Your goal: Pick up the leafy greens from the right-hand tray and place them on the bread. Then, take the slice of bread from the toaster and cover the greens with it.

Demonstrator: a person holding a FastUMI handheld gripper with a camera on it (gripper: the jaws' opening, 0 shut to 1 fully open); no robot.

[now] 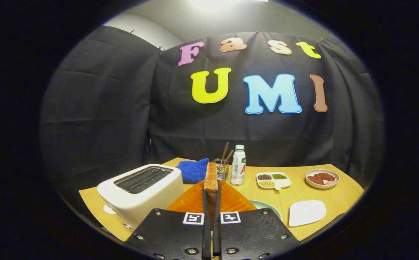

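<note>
A smooth, pale wooden table [343, 191] carries a glossy white toaster [140, 193] with rounded corners and two dark slots, lying at the lower left of the frame. At lower centre, a ribbed orange tray [231, 202] fans out like a shell. The hand-held gripper [212, 195] is nearly closed, both fingers pressing on a slice of bread [211, 177] that stands upright on edge, its crust browned and its crumb rough. The slice rises above the orange tray, just right of the toaster.

Beyond the slice lie a fuzzy blue cloth [193, 170], a wire-mesh holder [222, 169] with brown sticks, and a white plastic bottle [238, 165] with a green cap. To the right sit a white divided dish [273, 180] of small beans, a round bowl [322, 178] of reddish pieces, and a flat white rounded-square plate [307, 212].

A pale green plate rim [267, 206] peeks out behind the right finger plate; its contents are hidden. The orange tray's near part is covered too, so the greens cannot be made out.
</note>
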